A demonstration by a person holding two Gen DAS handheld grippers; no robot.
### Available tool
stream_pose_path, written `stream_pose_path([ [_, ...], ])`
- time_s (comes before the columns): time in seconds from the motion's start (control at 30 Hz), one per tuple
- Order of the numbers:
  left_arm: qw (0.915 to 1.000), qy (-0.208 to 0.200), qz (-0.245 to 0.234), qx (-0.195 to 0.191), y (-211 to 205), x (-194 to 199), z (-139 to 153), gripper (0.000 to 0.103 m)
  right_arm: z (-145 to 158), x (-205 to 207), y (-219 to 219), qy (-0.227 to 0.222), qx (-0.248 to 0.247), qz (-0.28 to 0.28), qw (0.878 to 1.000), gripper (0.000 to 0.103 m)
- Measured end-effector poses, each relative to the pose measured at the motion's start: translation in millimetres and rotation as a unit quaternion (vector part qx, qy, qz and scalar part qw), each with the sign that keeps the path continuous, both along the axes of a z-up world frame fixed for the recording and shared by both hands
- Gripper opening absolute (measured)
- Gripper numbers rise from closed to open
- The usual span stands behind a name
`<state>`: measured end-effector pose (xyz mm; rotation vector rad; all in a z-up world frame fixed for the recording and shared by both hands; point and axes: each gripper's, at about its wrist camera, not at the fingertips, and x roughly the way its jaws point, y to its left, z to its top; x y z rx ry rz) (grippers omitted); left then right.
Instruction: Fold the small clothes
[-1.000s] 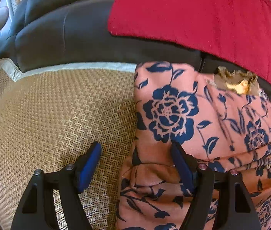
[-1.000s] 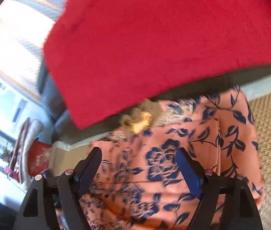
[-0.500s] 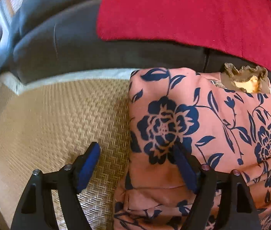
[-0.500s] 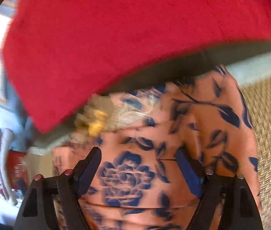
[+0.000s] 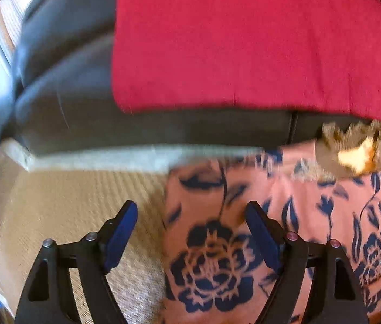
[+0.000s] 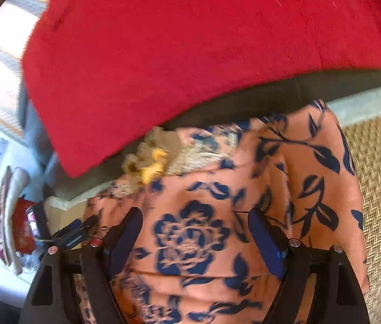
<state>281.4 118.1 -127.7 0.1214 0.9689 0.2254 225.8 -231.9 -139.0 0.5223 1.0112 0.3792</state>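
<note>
A salmon-pink garment [image 5: 312, 216] printed with navy flowers lies folded on a woven mat [image 5: 69, 202]; a gold frilled trim [image 5: 355, 151] sits at its far edge. My left gripper [image 5: 190, 208] hovers over the garment's left edge. Its jaws are opening, one finger over the mat, the other over the cloth, pads pressing nothing. In the right wrist view my right gripper [image 6: 195, 213] stands open above the same garment [image 6: 271, 167], a navy flower showing between its fingers, the trim [image 6: 152, 162] just beyond.
A red cloth [image 5: 244, 40] drapes over a dark grey sofa [image 5: 82, 108] right behind the garment. The mat's pale border [image 5: 96, 159] runs along the sofa base. The mat [image 6: 379, 175] continues to the garment's right. Household clutter [image 6: 20, 229] lies far left.
The left gripper has moved along the garment's left edge toward the sofa, so the cloth sits lower in its view, and its jaws have spread slightly. The right gripper's view wobbled, then settled.
</note>
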Motion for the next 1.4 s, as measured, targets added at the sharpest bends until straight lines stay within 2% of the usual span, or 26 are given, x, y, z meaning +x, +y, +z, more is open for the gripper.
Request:
stream_pose_path([
  [0.07,0.9999,0.010,0.005,0.003,1,10,-6,0.083,3,2,1,-0.011,-0.003,0.009,1.000,0.083],
  [0.13,0.9981,0.057,0.004,0.020,1,25,-29,0.086,-12,8,2,0.012,-0.005,0.010,1.000,0.083],
  [0.17,0.9979,0.062,0.004,0.019,3,28,-34,0.086,-30,14,1,0.041,-0.011,0.002,0.999,0.083],
  [0.2,0.9982,0.058,0.006,0.015,4,28,-31,0.085,-36,13,-1,0.032,0.008,-0.002,0.999,0.083],
  [0.27,0.9989,0.045,0.007,0.006,9,24,-17,0.085,-26,11,-5,0.027,0.017,-0.011,0.999,0.083],
  [0.37,0.9999,0.010,0.009,0.000,17,-6,8,0.085,0,-11,-11,-0.009,0.013,-0.009,1.000,0.083],
  [0.5,0.9993,-0.026,0.021,-0.019,23,-59,36,0.085,28,-64,-19,-0.053,-0.006,-0.004,0.999,0.083],
  [0.63,0.9984,-0.045,0.023,-0.024,30,-96,51,0.085,51,-115,-38,-0.078,-0.023,-0.003,0.997,0.083],
  [0.77,0.9969,-0.070,0.026,-0.025,24,-156,69,0.085,59,-170,-50,-0.089,-0.044,-0.007,0.995,0.085],
  [0.93,0.9969,-0.068,0.025,-0.033,24,-203,74,0.085,39,-226,-68,-0.051,-0.060,-0.004,0.997,0.085],
  [1.0,0.9978,-0.054,0.019,-0.034,25,-213,64,0.085,20,-240,-79,-0.016,-0.055,-0.013,0.998,0.085],
  [1.03,0.9984,-0.044,0.019,-0.031,26,-222,60,0.085,4,-245,-88,0.022,-0.055,-0.024,0.998,0.085],
  [1.1,0.9992,-0.008,0.022,-0.033,34,-236,43,0.085,-15,-251,-101,0.069,-0.055,-0.041,0.995,0.085],
  [1.17,0.9983,0.013,0.024,-0.051,45,-254,32,0.085,-7,-264,-112,0.051,-0.035,-0.049,0.997,0.085],
  [1.27,0.9943,0.014,0.024,-0.103,65,-289,32,0.085,13,-283,-131,0.028,-0.009,-0.051,0.998,0.085],
  [1.33,0.9898,0.017,0.030,-0.138,81,-312,32,0.085,17,-291,-138,0.037,-0.005,-0.034,0.999,0.085],
  [1.4,0.9862,0.019,0.034,-0.161,91,-333,32,0.085,15,-302,-149,0.059,-0.026,-0.026,0.998,0.085],
])
